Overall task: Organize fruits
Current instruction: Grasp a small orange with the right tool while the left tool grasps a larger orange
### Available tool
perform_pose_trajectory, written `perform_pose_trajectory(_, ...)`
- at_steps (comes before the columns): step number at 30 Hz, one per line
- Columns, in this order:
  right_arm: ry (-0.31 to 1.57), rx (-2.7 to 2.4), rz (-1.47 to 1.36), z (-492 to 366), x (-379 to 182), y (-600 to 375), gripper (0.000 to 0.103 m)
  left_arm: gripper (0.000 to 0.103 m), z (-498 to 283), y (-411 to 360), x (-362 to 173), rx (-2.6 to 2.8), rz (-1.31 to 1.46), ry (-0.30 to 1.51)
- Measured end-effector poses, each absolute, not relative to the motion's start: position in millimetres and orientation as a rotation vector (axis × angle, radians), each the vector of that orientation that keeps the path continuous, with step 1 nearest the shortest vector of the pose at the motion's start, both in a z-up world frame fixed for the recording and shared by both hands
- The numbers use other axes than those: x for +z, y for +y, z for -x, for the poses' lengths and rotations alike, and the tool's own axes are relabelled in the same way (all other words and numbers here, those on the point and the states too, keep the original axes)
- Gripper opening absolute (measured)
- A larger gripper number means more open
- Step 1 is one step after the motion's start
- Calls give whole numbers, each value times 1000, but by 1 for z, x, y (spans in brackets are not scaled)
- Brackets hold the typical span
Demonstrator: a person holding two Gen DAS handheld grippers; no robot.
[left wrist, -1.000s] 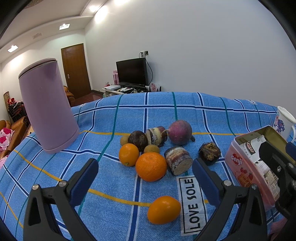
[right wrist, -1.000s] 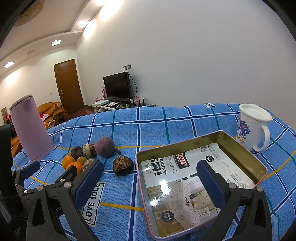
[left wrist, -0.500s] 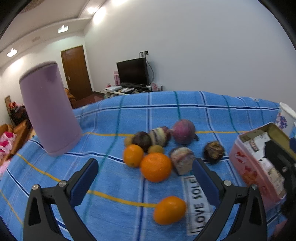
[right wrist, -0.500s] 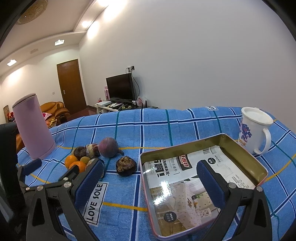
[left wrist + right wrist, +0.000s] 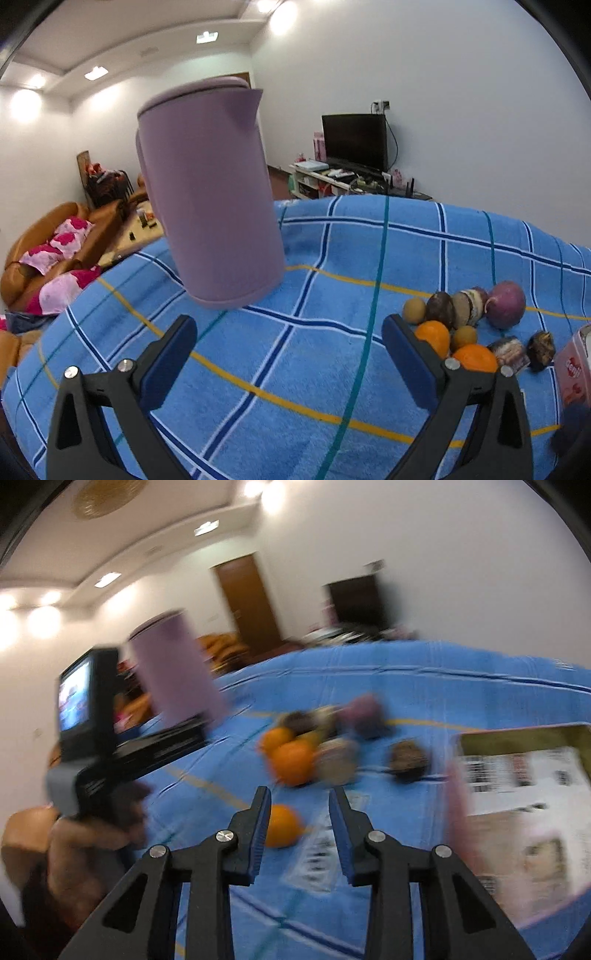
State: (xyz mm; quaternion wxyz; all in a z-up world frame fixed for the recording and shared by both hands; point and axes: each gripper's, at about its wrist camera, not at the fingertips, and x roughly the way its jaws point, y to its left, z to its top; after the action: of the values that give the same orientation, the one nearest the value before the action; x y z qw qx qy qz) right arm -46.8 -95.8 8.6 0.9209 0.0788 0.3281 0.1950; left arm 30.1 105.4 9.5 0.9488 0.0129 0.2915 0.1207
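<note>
Presently: approach step, no fruit lifted yet.

Right gripper (image 5: pixel 299 825): jaws just closing, now narrow, nothing between; must reopen before any grasp.

Lone orange (image 5: pixel 281 825): on blue checked cloth (image 5: pixel 424 686), just left of the left finger, outside the gap.

Fruit cluster (image 5: pixel 314 749): beyond.

Tin tray (image 5: pixel 517 775): right, likely destination.

Left gripper (image 5: pixel 288 354): wide, empty, aimed toward purple kettle (image 5: pixel 210 192).

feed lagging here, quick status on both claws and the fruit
Left claw open, empty, facing purple kettle. Right claw jaws just closing, nothing between them. Fruit pile on blue cloth, lone orange nearest; tin empty of fruit. Path clear.
</note>
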Motion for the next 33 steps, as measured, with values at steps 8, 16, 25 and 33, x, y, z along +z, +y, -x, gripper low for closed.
perform_pose_trajectory(8,875,371,-20,12,-24,-52,67,102,-30,99,12,242,-49,585)
perform_pose_trajectory(16,901,390,19,5,-35,-44,44,102,-34,98,8,218,-45,596)
perform_pose_trajectory(25,665,302,-39,33,13,-93,44,101,-37,79,2,7,-27,631)
perform_pose_trajectory(33,575,157,-50,33,33,-136,45,79,-44,40,-18,-268,-81,741)
